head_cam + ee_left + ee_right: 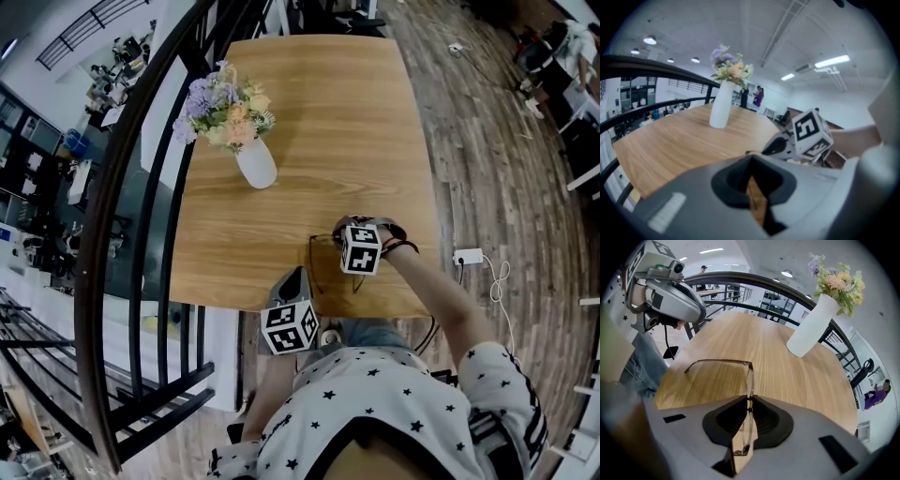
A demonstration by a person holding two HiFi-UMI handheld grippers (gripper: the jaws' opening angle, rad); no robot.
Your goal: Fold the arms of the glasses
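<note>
The thin-framed glasses (pixel 749 376) stand on edge over the wooden table (pixel 337 122). My right gripper (pixel 749 399) is shut on their front frame. One arm (pixel 715 361) sticks out to the left, unfolded; the other arm is hidden below the jaws. In the head view the right gripper (pixel 345 234) sits near the table's front right, with the glasses (pixel 313 262) showing as thin dark lines to its left. My left gripper (pixel 296 277) hovers at the table's front edge, jaws together and nothing in them. From its own view, the left gripper (pixel 752 161) points toward the right gripper (pixel 806 136).
A white vase of flowers (pixel 256 164) stands at the table's left middle, seen also from the right gripper as the vase (pixel 808 331). A dark railing (pixel 141 187) runs along the table's left side. A white power strip (pixel 467 256) lies on the floor to the right.
</note>
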